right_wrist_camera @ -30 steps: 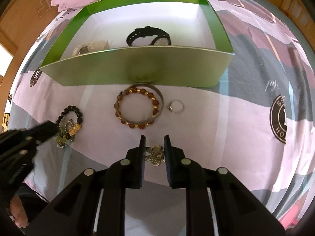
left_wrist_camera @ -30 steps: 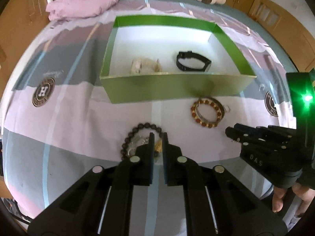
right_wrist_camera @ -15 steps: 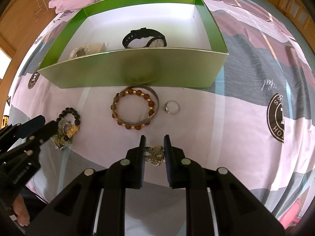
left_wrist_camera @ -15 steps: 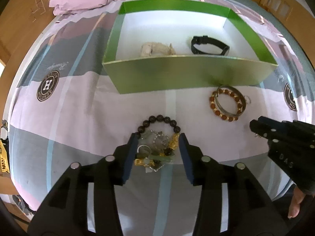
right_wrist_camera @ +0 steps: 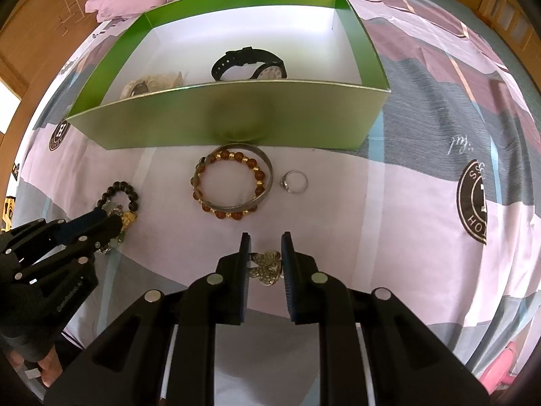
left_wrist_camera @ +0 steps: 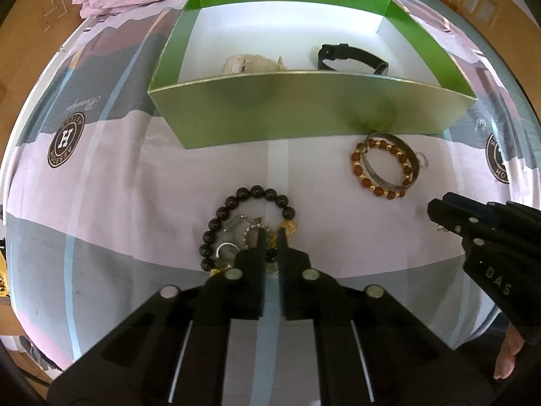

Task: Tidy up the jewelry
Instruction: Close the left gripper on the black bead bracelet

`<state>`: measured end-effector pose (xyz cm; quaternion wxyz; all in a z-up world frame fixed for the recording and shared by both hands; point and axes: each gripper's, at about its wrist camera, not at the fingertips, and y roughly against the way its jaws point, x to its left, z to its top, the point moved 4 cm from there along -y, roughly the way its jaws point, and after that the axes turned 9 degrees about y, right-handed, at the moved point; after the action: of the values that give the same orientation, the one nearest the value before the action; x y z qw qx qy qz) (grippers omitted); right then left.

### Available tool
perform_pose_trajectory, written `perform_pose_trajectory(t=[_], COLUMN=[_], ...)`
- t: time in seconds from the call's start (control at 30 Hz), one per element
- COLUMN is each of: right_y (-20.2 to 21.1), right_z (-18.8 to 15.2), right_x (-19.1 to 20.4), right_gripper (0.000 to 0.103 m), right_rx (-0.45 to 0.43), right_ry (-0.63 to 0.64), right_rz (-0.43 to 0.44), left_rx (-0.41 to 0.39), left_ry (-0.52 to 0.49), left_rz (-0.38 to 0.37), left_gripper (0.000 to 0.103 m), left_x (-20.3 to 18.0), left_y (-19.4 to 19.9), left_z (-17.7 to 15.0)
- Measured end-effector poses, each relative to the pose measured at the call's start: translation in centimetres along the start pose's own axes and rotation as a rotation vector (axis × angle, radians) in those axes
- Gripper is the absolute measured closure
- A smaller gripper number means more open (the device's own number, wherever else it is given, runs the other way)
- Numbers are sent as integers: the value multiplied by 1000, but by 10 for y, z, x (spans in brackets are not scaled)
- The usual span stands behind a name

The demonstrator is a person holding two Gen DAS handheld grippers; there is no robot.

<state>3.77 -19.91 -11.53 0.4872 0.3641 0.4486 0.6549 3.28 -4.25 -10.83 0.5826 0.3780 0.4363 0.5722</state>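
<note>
A patchwork bedspread (right_wrist_camera: 422,209) carries a green box (right_wrist_camera: 236,115). Left tool (left_wrist_camera: 269,237) pinches the tangled jewelry pile (left_wrist_camera: 236,233); right tool (right_wrist_camera: 265,253) straddles a brooch (right_wrist_camera: 267,265), lightly gripping.

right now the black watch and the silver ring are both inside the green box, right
Not quite. Only the black watch lies inside the green box. The silver ring is outside it, on the bedsheet in front of the box's near wall, just right of the bangle. The right wrist view shows this.
</note>
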Motion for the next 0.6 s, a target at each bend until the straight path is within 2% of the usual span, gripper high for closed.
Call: perform_pose_trajectory(t=[0.2, 0.33, 0.53, 0.6], right_y=[0, -1, -2, -2], right_z=[1, 1, 1, 1], right_x=[0, 0, 1, 1], right_gripper=[85, 85, 85, 85], right_rx=[0, 2, 3, 3], right_ry=[0, 0, -1, 1], right_rz=[-1, -3, -5, -5], left_rx=[-77, -127, -101, -78], left_ry=[10, 23, 52, 36], left_rz=[-37, -26, 3, 16], left_gripper=[103, 103, 103, 90], left_x=[-1, 4, 17, 14], left_y=[20, 32, 25, 19], left_z=[4, 9, 15, 12])
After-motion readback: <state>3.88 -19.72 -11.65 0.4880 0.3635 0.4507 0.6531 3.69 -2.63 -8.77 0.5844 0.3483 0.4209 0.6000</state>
